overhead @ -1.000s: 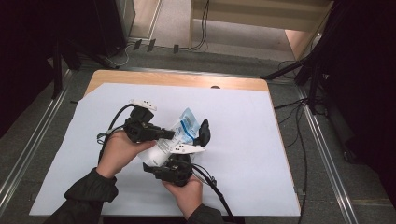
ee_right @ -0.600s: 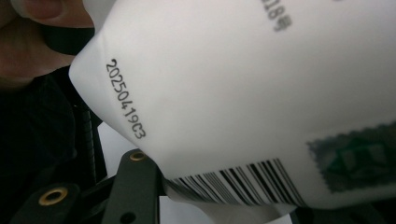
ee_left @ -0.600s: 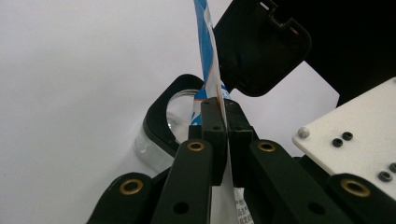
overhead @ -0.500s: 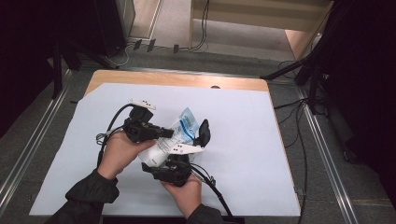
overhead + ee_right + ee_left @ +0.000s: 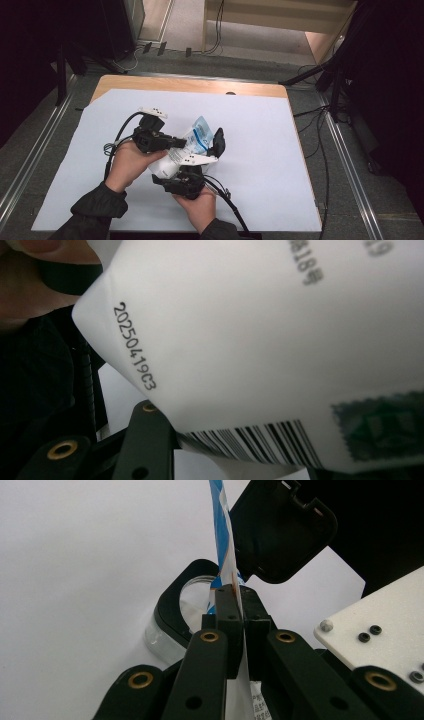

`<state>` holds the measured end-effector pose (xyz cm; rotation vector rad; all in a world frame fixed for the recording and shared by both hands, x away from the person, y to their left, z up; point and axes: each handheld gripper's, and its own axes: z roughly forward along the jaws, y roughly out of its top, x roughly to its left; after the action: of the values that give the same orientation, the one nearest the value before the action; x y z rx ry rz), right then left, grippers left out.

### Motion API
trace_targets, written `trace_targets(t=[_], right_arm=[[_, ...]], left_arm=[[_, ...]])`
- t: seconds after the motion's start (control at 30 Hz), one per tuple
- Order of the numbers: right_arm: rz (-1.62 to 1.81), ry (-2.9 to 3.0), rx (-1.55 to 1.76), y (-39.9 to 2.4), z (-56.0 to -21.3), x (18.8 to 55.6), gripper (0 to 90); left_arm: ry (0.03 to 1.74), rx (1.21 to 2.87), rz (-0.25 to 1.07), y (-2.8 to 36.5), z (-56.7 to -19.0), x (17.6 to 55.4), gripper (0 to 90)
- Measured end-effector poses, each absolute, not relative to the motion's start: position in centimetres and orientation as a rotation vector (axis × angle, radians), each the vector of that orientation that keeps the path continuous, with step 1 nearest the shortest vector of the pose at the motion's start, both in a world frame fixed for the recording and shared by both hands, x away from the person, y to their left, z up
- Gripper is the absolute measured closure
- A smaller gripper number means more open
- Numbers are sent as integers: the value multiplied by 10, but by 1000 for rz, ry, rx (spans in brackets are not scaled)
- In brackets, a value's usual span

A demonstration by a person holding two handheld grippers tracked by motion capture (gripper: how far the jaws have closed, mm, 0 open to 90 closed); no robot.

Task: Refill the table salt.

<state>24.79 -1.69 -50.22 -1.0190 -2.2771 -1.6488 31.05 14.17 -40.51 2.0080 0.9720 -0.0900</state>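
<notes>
Left hand-held gripper (image 5: 236, 611) pinches pouch (image 5: 223, 540) beside jar (image 5: 172, 615).

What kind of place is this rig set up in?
Likely a lab or recording workspace, not a home. A wooden table covered by a plain white sheet stands on grey carpet, with loose cables trailing over the floor and metal rails running along both sides.
</notes>
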Motion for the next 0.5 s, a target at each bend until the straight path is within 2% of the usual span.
trace_targets(t=[0.5], right_arm=[[-1636, -2294, -1029, -18, -502, 248, 605]], left_arm=[[981, 1998, -86, 141, -407, 311, 900]])
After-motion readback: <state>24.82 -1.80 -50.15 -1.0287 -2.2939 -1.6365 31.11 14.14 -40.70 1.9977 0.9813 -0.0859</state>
